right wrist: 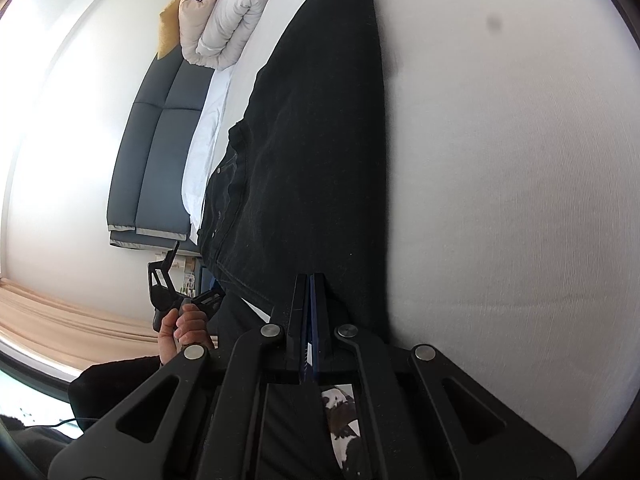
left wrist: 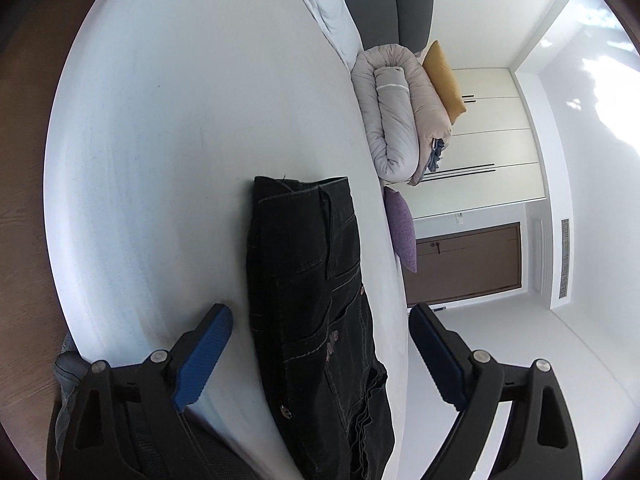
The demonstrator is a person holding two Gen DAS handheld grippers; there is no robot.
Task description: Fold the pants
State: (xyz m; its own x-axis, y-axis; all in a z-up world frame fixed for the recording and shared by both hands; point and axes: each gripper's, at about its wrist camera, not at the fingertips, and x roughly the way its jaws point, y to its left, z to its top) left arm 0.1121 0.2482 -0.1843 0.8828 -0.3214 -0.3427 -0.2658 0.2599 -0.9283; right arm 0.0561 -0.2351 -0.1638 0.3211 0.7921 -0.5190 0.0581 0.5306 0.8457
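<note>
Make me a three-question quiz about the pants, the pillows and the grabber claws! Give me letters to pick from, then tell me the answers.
1. Where do the black pants lie?
A) on the white bed
B) on the wooden floor
C) on a chair

2. What colour is the pillow nearest the pants?
A) green
B) purple
C) red

3. How is the left gripper?
A) shut on a sock
B) shut on a pillow
C) open

Answers:
1 A, the pants are spread on the white sheet.
2 B, the purple pillow sits just past the waistband; a mustard one lies farther off.
3 C, its blue pads stand wide apart, either side of the pants.
</note>
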